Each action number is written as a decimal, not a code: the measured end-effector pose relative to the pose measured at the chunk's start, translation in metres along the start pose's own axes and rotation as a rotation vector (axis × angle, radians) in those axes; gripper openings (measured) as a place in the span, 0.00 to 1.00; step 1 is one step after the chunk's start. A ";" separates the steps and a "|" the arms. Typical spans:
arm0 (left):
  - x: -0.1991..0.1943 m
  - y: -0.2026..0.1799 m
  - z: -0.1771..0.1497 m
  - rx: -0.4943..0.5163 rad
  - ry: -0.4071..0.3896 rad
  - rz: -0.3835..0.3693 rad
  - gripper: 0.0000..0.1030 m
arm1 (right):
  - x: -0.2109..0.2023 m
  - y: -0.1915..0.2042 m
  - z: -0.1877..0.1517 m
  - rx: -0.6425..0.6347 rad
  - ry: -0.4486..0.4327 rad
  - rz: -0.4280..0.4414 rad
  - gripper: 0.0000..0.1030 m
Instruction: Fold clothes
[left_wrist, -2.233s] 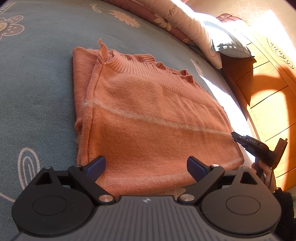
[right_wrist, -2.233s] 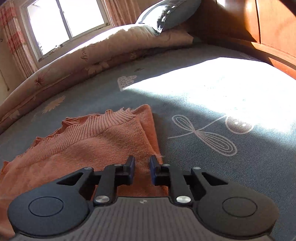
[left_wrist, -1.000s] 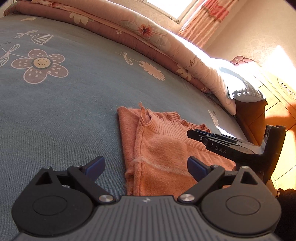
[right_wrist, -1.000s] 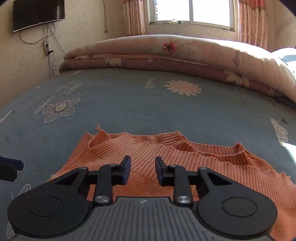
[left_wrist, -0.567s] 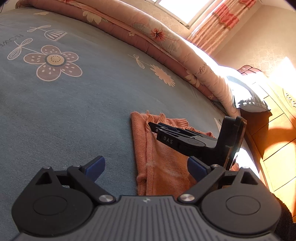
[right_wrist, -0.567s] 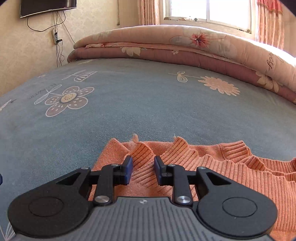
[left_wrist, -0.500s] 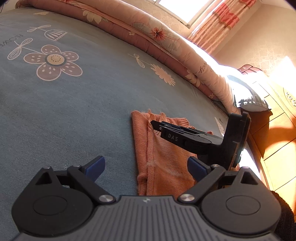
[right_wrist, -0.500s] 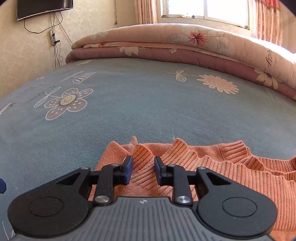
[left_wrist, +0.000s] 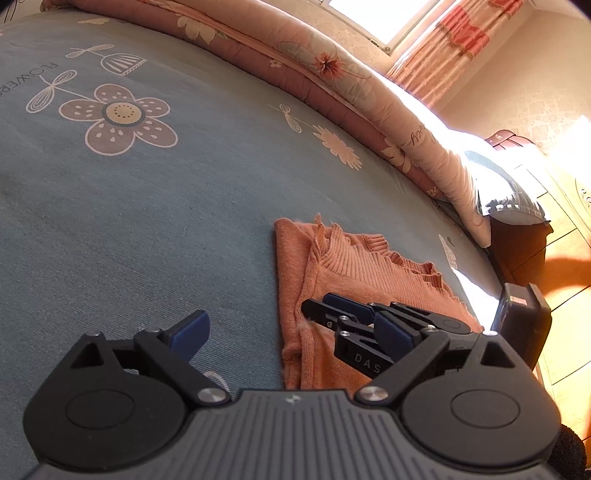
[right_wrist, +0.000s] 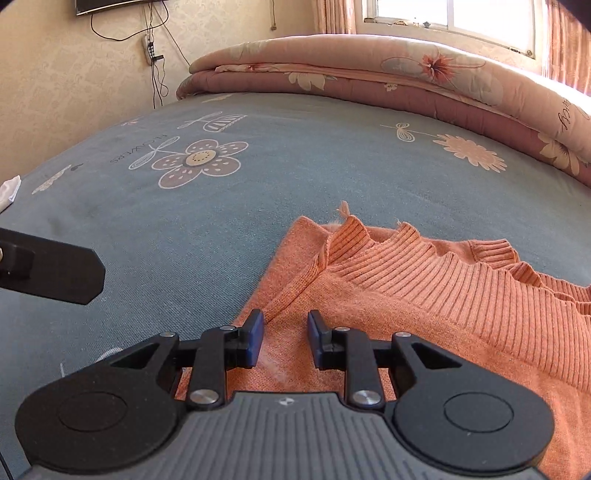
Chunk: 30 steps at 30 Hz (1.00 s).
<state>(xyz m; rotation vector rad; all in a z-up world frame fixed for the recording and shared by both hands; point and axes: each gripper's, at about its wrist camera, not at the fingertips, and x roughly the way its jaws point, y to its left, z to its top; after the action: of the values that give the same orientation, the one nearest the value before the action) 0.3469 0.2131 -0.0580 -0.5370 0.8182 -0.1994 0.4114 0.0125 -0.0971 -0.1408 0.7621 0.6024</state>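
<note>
An orange knitted sweater lies folded flat on the blue-grey flowered bedsheet, ribbed collar toward the far side. My left gripper hangs wide open just short of the sweater's near left corner, nothing between its fingers. My right gripper stands low over the sweater by its left edge, below the collar, jaws a narrow gap apart with no fabric pinched. In the left wrist view the right gripper reaches in from the right, in front of my right finger. The right wrist view shows the left gripper's finger at the left edge.
A folded floral quilt runs along the bed's far side, with a pillow at its end. Wooden furniture stands to the right of the bed. A small white thing lies at the sheet's left edge.
The right gripper has travelled left across the sweater and sunk toward its left edge, its gap unchanged. The left gripper has stayed nearly still and open.
</note>
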 end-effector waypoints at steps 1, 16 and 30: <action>0.000 0.000 0.000 -0.002 0.002 0.001 0.93 | -0.002 0.000 0.003 0.023 0.001 0.001 0.29; 0.007 -0.015 -0.006 0.030 0.037 -0.007 0.93 | -0.047 0.057 -0.035 -0.134 0.006 0.063 0.35; 0.012 -0.063 -0.026 0.162 0.093 -0.062 0.93 | -0.175 -0.014 -0.059 0.198 -0.051 0.093 0.48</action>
<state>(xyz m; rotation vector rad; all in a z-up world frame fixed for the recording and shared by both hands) 0.3375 0.1451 -0.0470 -0.4032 0.8675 -0.3470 0.2849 -0.0989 -0.0212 0.0920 0.7774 0.6132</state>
